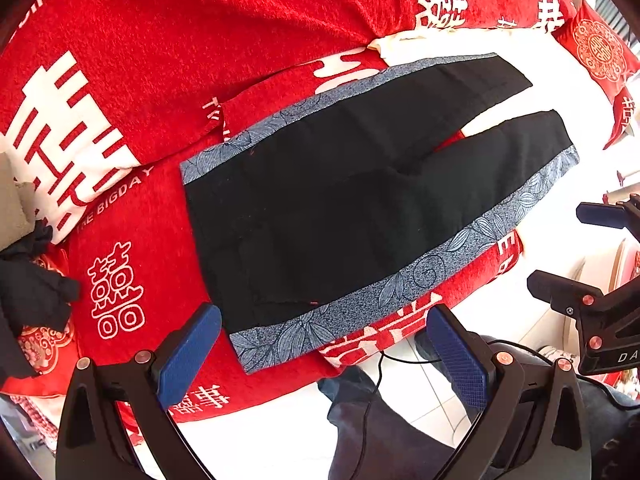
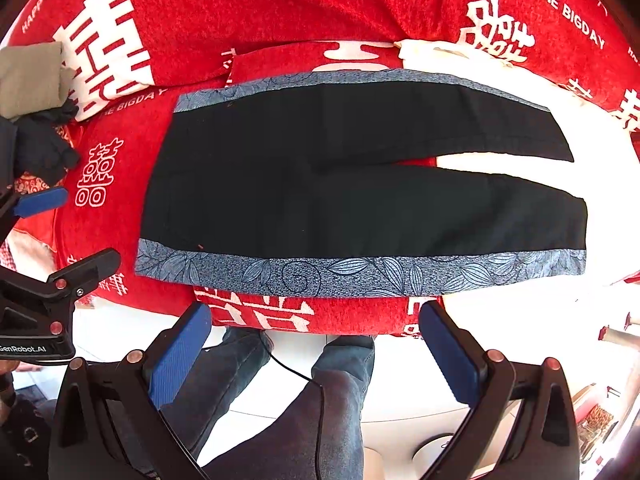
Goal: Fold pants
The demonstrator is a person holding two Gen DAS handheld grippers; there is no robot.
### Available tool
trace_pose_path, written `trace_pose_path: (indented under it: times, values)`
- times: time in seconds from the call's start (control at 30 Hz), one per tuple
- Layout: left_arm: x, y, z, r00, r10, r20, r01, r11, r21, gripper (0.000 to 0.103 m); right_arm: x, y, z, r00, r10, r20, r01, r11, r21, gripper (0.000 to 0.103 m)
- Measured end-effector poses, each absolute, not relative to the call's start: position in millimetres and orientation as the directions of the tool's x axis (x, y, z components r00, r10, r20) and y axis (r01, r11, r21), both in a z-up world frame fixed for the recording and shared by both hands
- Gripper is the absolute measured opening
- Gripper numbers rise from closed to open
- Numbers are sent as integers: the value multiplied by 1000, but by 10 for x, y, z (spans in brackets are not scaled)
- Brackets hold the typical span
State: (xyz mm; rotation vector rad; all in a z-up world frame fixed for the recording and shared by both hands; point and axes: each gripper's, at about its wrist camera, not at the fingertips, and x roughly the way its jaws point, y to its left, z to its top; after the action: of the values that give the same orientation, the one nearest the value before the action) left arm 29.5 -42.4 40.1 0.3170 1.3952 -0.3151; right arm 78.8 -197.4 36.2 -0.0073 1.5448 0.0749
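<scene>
- The pants (image 1: 340, 208) (image 2: 340, 184) lie flat and unfolded on a red bedspread (image 1: 160, 60) (image 2: 240, 8) printed with white characters, waistband toward the left, the two legs running off to the right with a narrow gap between them.
- They are black, with a blue-grey leaf-patterned stripe down each outer seam; the near stripe runs along the edge of the bed closest to the person.
- The left gripper (image 1: 326, 354) hovers off the near edge of the bed, by the waistband's near corner; its blue pads stand wide apart, touching no cloth and holding nothing.
- The right gripper (image 2: 316, 352) hangs in front of the near stripe about midway along the pants, just short of the bed edge; its pads are likewise spread wide with nothing between them.
- In the left wrist view the right gripper (image 1: 580, 256) shows at the right edge, beyond the near leg; in the right wrist view the left gripper (image 2: 60, 240) shows at the left edge, beside the waistband end.
- Both tools are apart from the pants.
- To the left of the waistband, well apart from it, sits a heap of dark clothing (image 1: 32, 280) (image 2: 44, 144) with a folded beige piece (image 2: 32, 76) behind it.
- Below the grippers are the person's legs in jeans (image 1: 380, 420) (image 2: 320, 400) on a pale tiled floor, with a thin black cable (image 2: 288, 366) trailing across.
</scene>
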Motion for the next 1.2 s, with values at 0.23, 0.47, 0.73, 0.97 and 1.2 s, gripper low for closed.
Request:
trace_pose_path:
  times: [0.23, 0.47, 0.73, 0.97, 1.2]
  values:
    - [293, -428, 409, 150, -28, -988, 398, 917, 34, 103, 779, -1966, 388, 30, 41, -999, -59, 997, 39, 103]
    - [314, -402, 433, 160, -21, -987, 392, 919, 44, 103, 783, -1967, 397, 32, 36, -999, -63, 997, 34, 103]
    - [304, -374, 446, 164, -23, -986, 381, 924, 42, 103, 781, -1974, 401, 29, 44, -999, -52, 998, 43, 103]
    - [313, -365, 449, 164, -33, -986, 366, 930, 30, 103, 789, -1960, 411, 31, 40, -999, -70, 997, 37, 103]
    - [332, -207, 493, 191, -33, -981, 290, 957, 25, 103, 795, -2020, 445, 50, 45, -998, -49, 998, 43, 103]
